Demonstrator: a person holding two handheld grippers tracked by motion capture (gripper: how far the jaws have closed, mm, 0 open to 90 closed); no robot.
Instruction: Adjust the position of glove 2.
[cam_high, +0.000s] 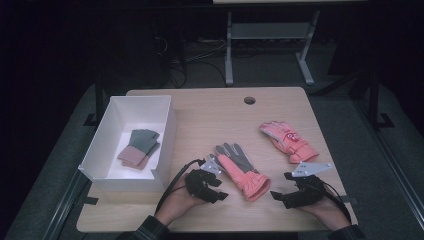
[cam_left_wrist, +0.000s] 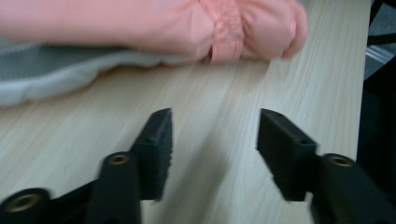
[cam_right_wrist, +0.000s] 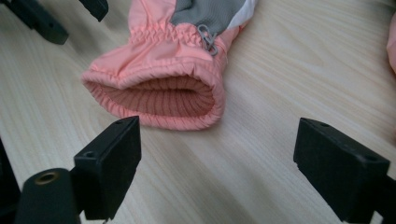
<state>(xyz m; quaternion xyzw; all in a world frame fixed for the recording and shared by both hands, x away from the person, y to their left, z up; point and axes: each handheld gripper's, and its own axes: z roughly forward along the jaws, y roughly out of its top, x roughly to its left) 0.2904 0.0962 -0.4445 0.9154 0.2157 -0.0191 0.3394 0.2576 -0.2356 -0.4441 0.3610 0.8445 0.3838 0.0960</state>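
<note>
Near edge of tabletop (cam_high: 210, 220): two hands, each with a claw. Left claw (cam_high: 223, 196) just left of the glove (cam_high: 242, 170), jaws spread, nothing between them. In the left gripper view, same claw (cam_left_wrist: 215, 140) released over bare wood, glove (cam_left_wrist: 154, 28) lying across the far side, not touching the jaws. Right claw (cam_high: 274, 196) just right of the glove's cuff, pointing left toward it, also released. In the right gripper view, that claw (cam_right_wrist: 217, 158) wide open and empty, the glove's ribbed cuff opening (cam_right_wrist: 159, 100) facing it, close in front of the jaws but apart from them; small metal clip on the grey patch above the cuff.

Glove itself: pink with grey palm and fingers, flat on the tabletop near the middle, fingers pointing far-left, cuff near-right, between the two claws.

Farther right: second pink glove (cam_high: 289, 141), flat, well apart from the first, lying on a slant.

Left side: white box (cam_high: 167, 135), open on top, partly overhanging the left edge of the tabletop. Inside, a knit glove pair (cam_high: 140, 148), grey-green with pink cuffs.

Far edge: round cable hole (cam_high: 249, 100) in the wood.
</note>
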